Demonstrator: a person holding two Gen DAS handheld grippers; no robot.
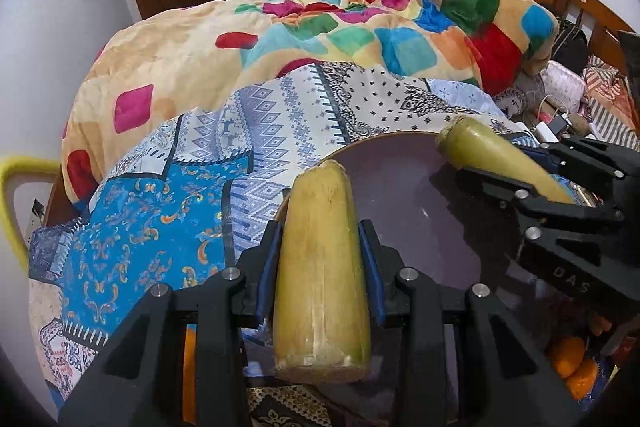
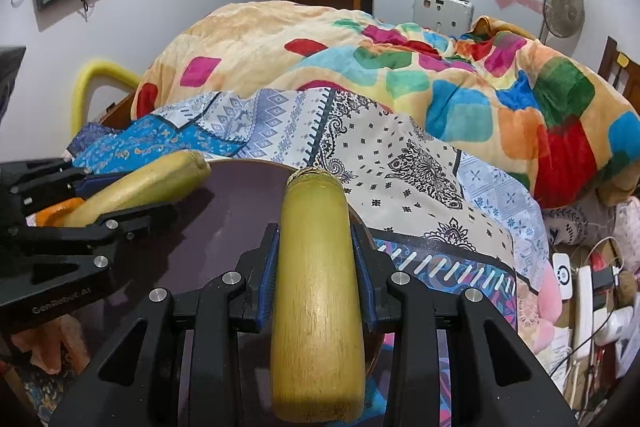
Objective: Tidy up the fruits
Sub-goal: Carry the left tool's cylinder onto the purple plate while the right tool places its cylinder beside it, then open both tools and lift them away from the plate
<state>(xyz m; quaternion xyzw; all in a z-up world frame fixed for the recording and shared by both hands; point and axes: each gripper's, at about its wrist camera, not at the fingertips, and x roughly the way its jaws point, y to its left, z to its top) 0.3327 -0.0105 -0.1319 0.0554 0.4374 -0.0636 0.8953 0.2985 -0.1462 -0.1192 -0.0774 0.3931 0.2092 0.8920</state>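
A rumpled bed [image 1: 304,131] carries one plush blanket [image 1: 400,39] with bright rounded squares and one thin patterned sheet [image 1: 168,219]. On the sheet sits one round, smooth purple plate [image 1: 400,195] with a brown rim; nothing lies flat in it. Two yellow-green sugarcane pieces, blunt waxy cylinders, hang over it: the left gripper [image 1: 322,251] has its fingers clamped on the left cane piece [image 1: 320,267], the right gripper [image 2: 316,255] on the right cane piece [image 2: 316,287]. Two oranges [image 1: 572,363] lie at the lower right.
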